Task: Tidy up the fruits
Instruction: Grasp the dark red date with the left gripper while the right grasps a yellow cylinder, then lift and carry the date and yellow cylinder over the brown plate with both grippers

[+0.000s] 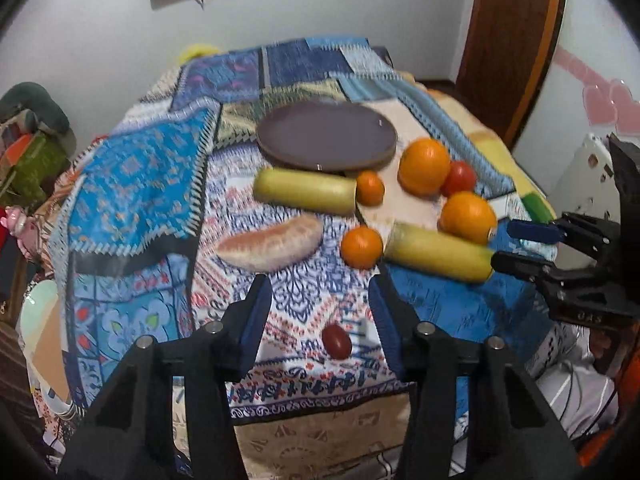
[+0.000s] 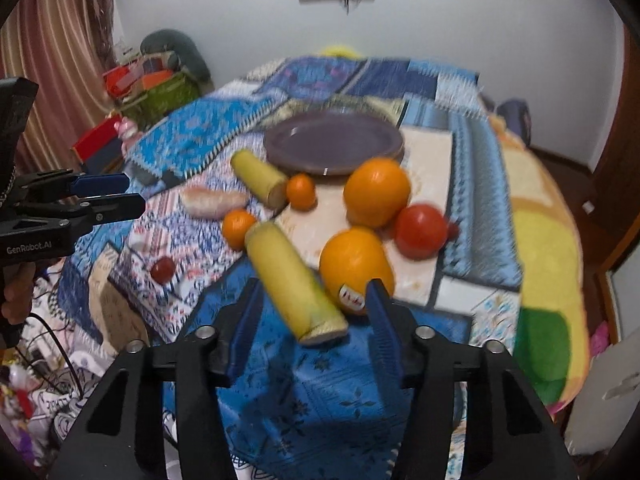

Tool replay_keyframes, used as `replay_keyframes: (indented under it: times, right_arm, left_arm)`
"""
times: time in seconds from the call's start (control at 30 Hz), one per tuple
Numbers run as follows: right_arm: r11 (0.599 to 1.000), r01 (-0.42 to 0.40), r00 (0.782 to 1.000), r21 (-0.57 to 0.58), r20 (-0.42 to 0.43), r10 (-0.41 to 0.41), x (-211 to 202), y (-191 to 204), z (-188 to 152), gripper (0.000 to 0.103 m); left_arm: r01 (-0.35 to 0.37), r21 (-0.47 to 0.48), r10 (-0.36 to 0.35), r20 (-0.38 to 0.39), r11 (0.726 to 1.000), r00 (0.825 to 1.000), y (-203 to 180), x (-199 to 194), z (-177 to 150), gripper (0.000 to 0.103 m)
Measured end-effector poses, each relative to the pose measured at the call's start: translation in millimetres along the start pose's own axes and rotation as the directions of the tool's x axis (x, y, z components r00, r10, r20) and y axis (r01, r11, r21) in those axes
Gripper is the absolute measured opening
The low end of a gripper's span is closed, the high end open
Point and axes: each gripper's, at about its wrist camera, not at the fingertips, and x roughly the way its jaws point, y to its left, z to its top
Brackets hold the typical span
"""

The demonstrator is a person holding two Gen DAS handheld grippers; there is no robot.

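Right under the left tongs [image 1: 320,312], between the two wide-open fingers, sits a little red tomato [image 1: 337,341] on the patterned cloth [image 1: 132,184]. They hold nothing. The right tongs [image 2: 310,316] are open too and hold nothing, and the cut end of a yellow banana [image 2: 294,280] lies just in front of them, almost between the fingers but not squeezed. Just past that banana, on the right finger's side, is an orange with a sticker [image 2: 352,264], and beyond it a big orange [image 2: 376,192] touching a big red tomato [image 2: 420,232]. Farther ahead of the right tongs are a small orange [image 2: 301,191], a second small orange [image 2: 238,228] and another banana [image 2: 260,178] whose far end seems to touch the plate's rim. A pinkish long fruit or root [image 1: 270,242] lies ahead of the left tongs; I cannot tell what it is. Farthest away from both tongs is the dark plate [image 1: 326,138], and it has nothing on it. So I think the job has hardly begun: no fruit is on the plate yet, and everything is spread out on the cloth and on a pale board [image 2: 428,160] that the plate seems to partly sit on. All the fruit is left to move, maybe onto that plate, though I am only guessing where it belongs. The right tongs look closest to a first pick, the banana.
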Motion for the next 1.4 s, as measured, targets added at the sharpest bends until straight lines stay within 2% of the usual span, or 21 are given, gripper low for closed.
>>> replay_keyframes:
  times: [0.23,0.33,0.47,0.57,0.7,0.77,0.83,0.97,1.2,1.4]
  right_arm:
    - [0.999,-0.047,0.996,0.021,-0.076,0.049,19.5,-5.0,-5.6,0.046]
    - [0.999,-0.033,0.997,0.007,-0.076,0.033,23.5,-2.4,-6.4,0.046]
    - [0.999,-0.036,0.996,-0.006,-0.081,0.035,26.3,-0.9,-4.4,0.046]
    - [1.0,-0.023,0.996,-0.019,-0.087,0.021,30.2,1.1,-3.5,0.047]
    - [1.0,-0.013,0.994,-0.019,-0.112,0.011,38.6,1.0,-4.3,0.048]
    - [0.999,-0.03,0.991,-0.015,-0.129,0.028,41.3,1.5,-5.4,0.044]
    - [0.997,-0.079,0.986,-0.014,-0.149,0.076,41.9,5.1,-5.7,0.035]
    - [0.994,-0.083,0.986,-0.064,-0.148,0.073,42.4,17.6,-2.0,0.034]
    - [0.994,-0.086,0.986,-0.068,-0.146,0.076,58.0,22.0,18.1,0.037]
    - [0.994,-0.067,0.985,-0.086,-0.167,0.052,76.9,27.2,27.1,0.037]
  left_arm:
    - [0.077,-0.045,-0.082,-0.127,0.996,0.989,6.2,29.9,-13.4,0.051]
    - [0.086,-0.052,-0.093,-0.149,0.995,0.985,4.0,37.7,-18.7,0.048]
    - [0.102,-0.067,-0.113,-0.173,0.992,0.978,2.2,45.8,-22.9,0.026]
    - [0.104,-0.07,-0.115,-0.182,0.992,0.977,2.5,48.9,-26.1,0.023]
    - [0.107,-0.073,-0.118,-0.172,0.992,0.978,3.8,47.4,-28.7,0.02]
    - [0.109,-0.08,-0.121,-0.167,0.991,0.978,4.5,46.7,-30.1,0.02]
    - [0.112,-0.082,-0.124,-0.16,0.99,0.979,5.6,44.2,-30.7,0.019]
    - [0.105,-0.092,-0.116,-0.128,0.99,0.985,9.5,34.5,-30.3,0.019]
    - [0.088,-0.124,-0.093,-0.035,0.988,0.995,25.6,10.9,-18.2,0.019]
    - [0.077,-0.132,-0.077,0.004,0.988,0.997,31.6,3.5,-13.8,0.019]
